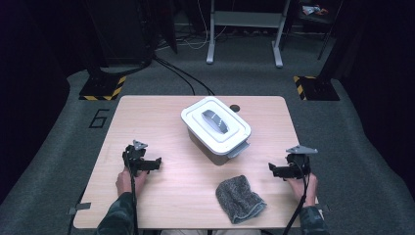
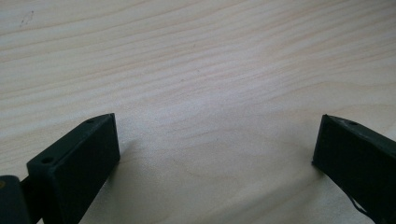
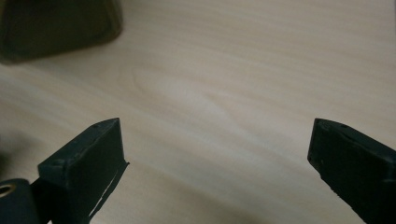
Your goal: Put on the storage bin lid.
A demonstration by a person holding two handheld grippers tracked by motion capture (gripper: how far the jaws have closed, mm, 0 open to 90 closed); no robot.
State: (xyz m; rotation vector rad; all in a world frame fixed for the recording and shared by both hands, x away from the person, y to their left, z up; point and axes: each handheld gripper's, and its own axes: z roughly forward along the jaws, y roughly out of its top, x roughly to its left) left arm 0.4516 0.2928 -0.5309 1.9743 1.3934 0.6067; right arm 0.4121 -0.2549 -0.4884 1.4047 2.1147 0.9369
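A white lidded plastic box (image 1: 216,126) with a grey handle on its lid stands at the middle of the wooden table (image 1: 156,117), turned at an angle. A grey folded cloth (image 1: 239,198) lies near the front edge, right of centre. My left gripper (image 1: 155,163) rests low at the table's left, held by a hand, jaws pointing right toward the box. In the left gripper view the left gripper (image 2: 215,144) is open over bare wood. My right gripper (image 1: 272,170) sits at the table's right, pointing left. It (image 3: 217,147) is open, with the box's dark base (image 3: 56,25) blurred at the upper left.
A small dark round spot (image 1: 235,108) sits on the table behind the box. Beyond the table are grey carpet, floor cables (image 1: 181,73), a white desk frame (image 1: 244,29) and yellow-black striped bases (image 1: 103,88).
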